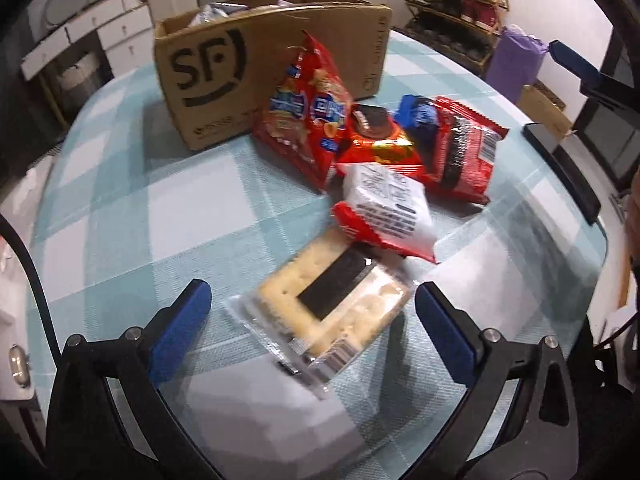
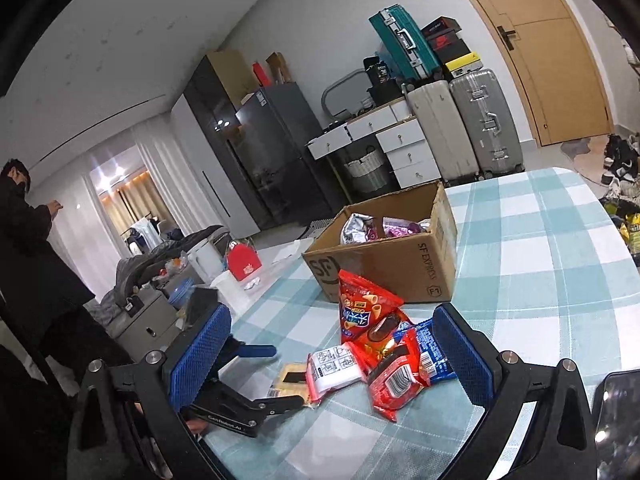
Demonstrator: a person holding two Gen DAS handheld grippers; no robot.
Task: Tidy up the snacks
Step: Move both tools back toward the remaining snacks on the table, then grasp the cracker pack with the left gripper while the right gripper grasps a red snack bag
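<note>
A clear-wrapped cracker pack [image 1: 332, 312] lies on the checked tablecloth between the wide-open fingers of my left gripper [image 1: 312, 316]; the jaws do not touch it. Behind it lies a pile of snack bags: a white-and-red pack [image 1: 386, 216], a red chip bag [image 1: 308, 112] and red cookie packs [image 1: 460, 144]. A cardboard SF box [image 1: 240, 64] stands behind, holding several snack bags [image 2: 376, 228]. My right gripper [image 2: 332, 356] is open and empty, raised over the pile [image 2: 384, 352]. The left gripper [image 2: 256, 384] also shows in the right wrist view, beside the cracker pack [image 2: 290, 380].
The table's edge [image 1: 560, 168] runs along the right with a dark device [image 2: 616, 416] on it. Suitcases [image 2: 464, 128], drawers and a fridge stand behind the table. A person [image 2: 24, 240] stands far left.
</note>
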